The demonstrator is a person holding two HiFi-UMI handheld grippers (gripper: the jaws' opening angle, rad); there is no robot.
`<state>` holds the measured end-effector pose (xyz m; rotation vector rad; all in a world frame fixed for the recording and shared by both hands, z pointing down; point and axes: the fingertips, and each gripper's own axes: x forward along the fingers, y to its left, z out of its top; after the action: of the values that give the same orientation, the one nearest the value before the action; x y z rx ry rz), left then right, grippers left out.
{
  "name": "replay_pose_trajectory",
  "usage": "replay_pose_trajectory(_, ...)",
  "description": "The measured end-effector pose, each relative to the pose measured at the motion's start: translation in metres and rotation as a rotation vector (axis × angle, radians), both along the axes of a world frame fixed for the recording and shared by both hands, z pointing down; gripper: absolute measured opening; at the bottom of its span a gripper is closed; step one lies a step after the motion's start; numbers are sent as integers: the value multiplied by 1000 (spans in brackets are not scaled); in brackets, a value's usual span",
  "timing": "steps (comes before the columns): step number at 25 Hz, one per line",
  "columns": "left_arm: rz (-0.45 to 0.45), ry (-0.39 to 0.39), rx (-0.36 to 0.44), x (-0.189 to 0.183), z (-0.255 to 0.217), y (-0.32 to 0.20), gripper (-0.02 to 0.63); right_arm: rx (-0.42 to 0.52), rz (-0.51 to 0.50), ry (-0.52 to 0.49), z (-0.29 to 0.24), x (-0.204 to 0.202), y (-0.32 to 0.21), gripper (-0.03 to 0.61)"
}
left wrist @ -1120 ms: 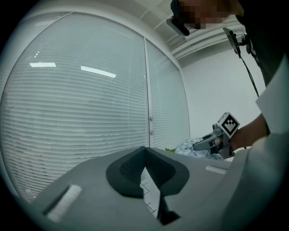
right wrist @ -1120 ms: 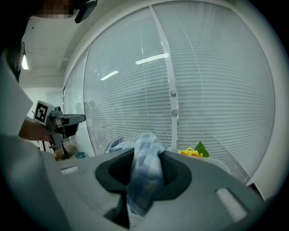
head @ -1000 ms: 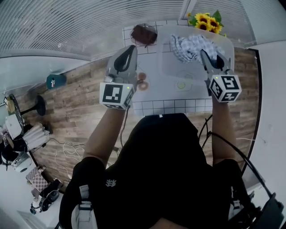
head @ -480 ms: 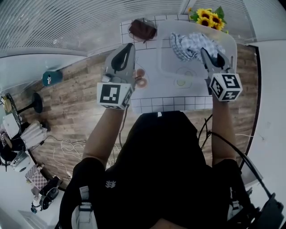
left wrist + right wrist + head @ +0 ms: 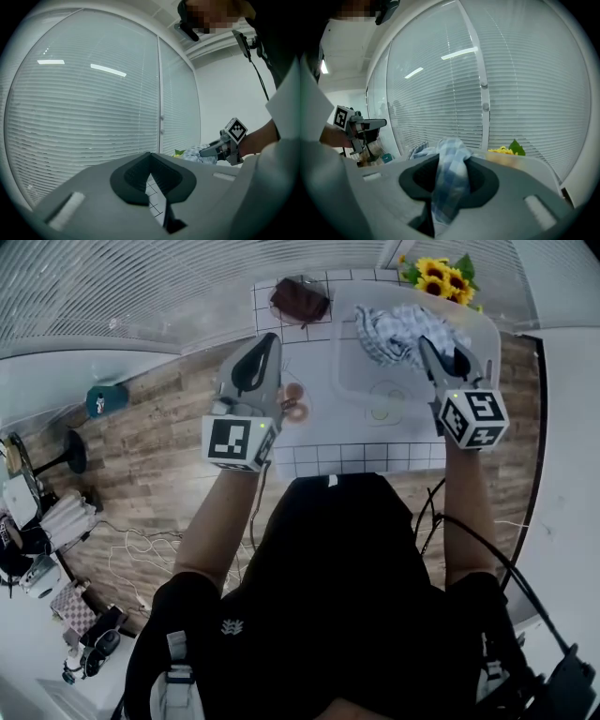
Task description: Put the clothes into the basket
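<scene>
Checked blue-and-white cloth [image 5: 394,332] is bunched over the far part of the white basket [image 5: 352,381], and you have it in your right gripper [image 5: 433,351]. In the right gripper view the jaws are clamped on a fold of that cloth [image 5: 449,173], which fills the gap between them, hangs down on the near side and heaps up just beyond the tips. You cannot tell from any view whether the bunch rests on the basket's bottom or hangs clear of it. The near part of the basket is bare.

The basket stands on the right half of the white tiled table [image 5: 356,460], its near rim close to the table's near edge. Your right gripper reaches in over that near rim, its marker cube [image 5: 473,418] on your side of it.

Your left gripper [image 5: 272,341] hovers over the table's left side, well apart from the basket. Its jaws are together at the tips with nothing between them; in the left gripper view only the table's tiles show through the gap behind the tips [image 5: 151,157].

Just right of it, two small orange-brown rings [image 5: 295,411] lie on the table beside the basket's left wall. At the far left corner of the table sits a dark brown bundle [image 5: 300,302]. Sunflowers [image 5: 433,282] stand behind the basket's far right corner. White window blinds [image 5: 141,296] run along the far side.
</scene>
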<state>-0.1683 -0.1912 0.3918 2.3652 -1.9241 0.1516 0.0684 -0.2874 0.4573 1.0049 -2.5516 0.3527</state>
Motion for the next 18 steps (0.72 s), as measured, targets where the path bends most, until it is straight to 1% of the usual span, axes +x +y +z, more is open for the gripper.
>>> replay_pose_trajectory(11,-21,14,-1,-10,1,-2,6,-23,-22,33,11,-4,-4,109)
replay_pose_trajectory(18,-41,20,-17,-17,6,2,6,-45,-34,47,18,-4,-4,110)
